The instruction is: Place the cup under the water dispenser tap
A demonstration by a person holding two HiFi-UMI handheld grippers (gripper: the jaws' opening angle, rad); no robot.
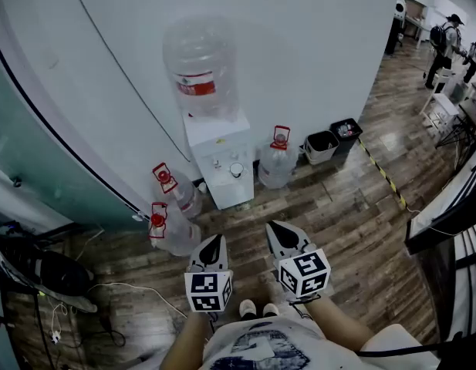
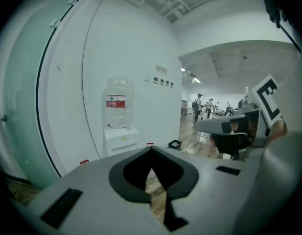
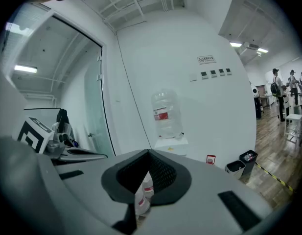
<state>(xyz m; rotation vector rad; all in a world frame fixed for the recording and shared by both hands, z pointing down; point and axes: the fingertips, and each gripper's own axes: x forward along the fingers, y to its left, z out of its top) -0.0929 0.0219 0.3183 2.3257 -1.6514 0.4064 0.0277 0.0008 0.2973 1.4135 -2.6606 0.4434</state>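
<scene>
The cup (image 1: 236, 169), small, pale and round-rimmed, stands in the front recess of the white water dispenser (image 1: 219, 146) against the wall. Well short of it, the left tool (image 1: 214, 241) and right tool (image 1: 277, 227) are held side by side, pointing toward it. Each has its jaws together, gripping nothing. Bare wooden floor (image 1: 338, 214) lies between, and spare bottles (image 1: 278, 160) flank the dispenser.

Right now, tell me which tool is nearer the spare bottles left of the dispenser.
Left. The left tool sits just right of the spare bottles; the right tool is farther right again.
</scene>
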